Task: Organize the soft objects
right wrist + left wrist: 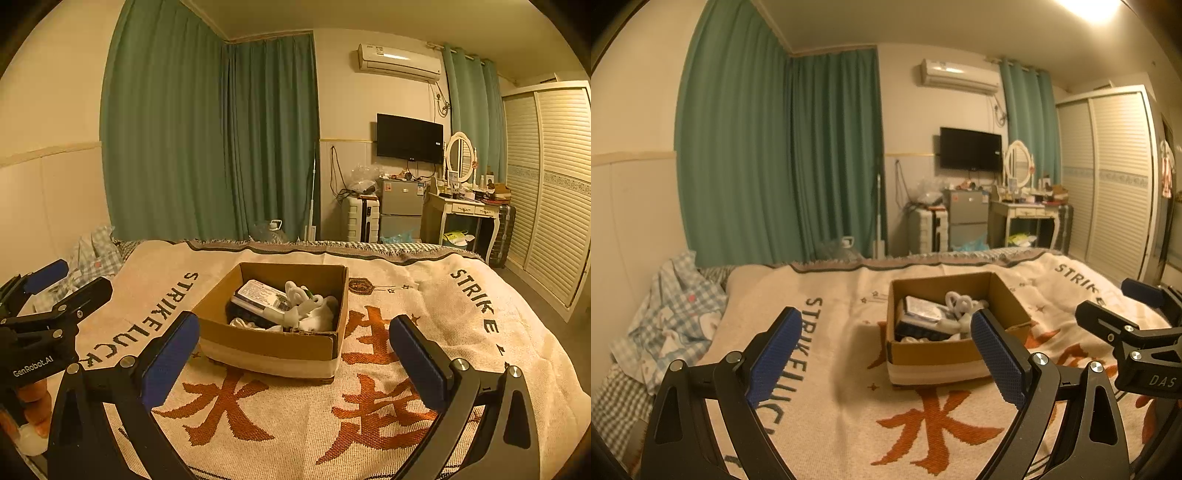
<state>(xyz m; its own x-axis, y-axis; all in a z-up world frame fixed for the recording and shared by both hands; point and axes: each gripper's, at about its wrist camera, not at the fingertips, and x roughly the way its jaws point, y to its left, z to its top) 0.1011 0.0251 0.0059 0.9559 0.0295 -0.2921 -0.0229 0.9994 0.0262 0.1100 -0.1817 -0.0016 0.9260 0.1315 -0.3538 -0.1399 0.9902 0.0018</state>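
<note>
An open cardboard box stands on the cream blanket on the bed. Inside lie white soft items and a dark packet with a white label. My left gripper is open and empty, held above the blanket in front of the box. My right gripper is open and empty, also in front of the box. Each gripper shows at the edge of the other's view, the right and the left.
The blanket has orange characters and black lettering. A crumpled checked cloth lies at the bed's left by the wall. Beyond the bed stand green curtains, a small fridge, a dressing table and a wardrobe.
</note>
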